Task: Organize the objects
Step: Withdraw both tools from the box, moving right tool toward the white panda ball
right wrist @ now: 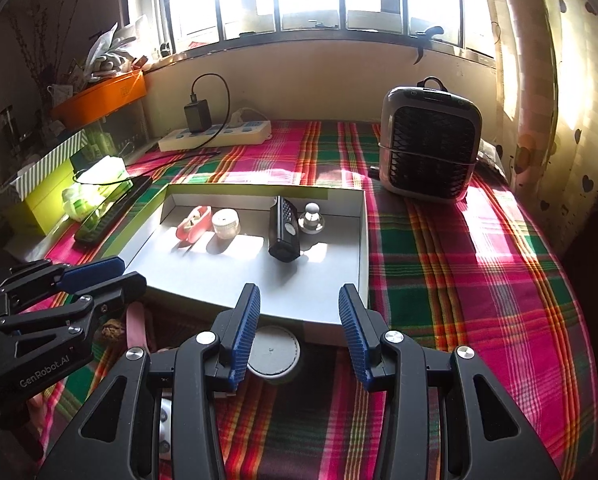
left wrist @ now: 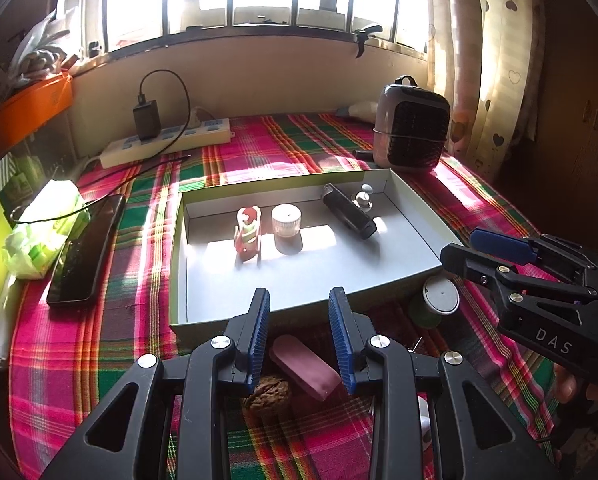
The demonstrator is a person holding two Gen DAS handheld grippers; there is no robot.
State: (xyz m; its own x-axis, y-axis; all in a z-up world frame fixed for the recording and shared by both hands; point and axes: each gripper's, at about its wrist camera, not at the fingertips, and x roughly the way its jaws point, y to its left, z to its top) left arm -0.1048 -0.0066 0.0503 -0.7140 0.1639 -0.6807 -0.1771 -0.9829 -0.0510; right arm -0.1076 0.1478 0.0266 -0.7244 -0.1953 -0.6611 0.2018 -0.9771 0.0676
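Observation:
A shallow grey box [left wrist: 415,240] [right wrist: 355,248] lies on the plaid cloth. It holds a red-and-white clip [left wrist: 249,232] [right wrist: 195,228], a small clear jar [left wrist: 286,220] [right wrist: 225,224], a black device [left wrist: 349,210] [right wrist: 283,228] and a silver knob [left wrist: 364,197] [right wrist: 311,218]. My left gripper [left wrist: 303,340] is open above a pink eraser [left wrist: 305,366] and a walnut [left wrist: 269,394], both on the cloth in front of the box. My right gripper [right wrist: 301,336] is open over a green jar with a white lid [right wrist: 273,354] [left wrist: 437,300].
A small heater [left wrist: 413,128] [right wrist: 429,144] stands behind the box at right. A power strip with charger [left wrist: 167,140] [right wrist: 215,134], a black phone [left wrist: 87,252] and a green tissue pack [left wrist: 43,228] lie at left. A wall and window run behind.

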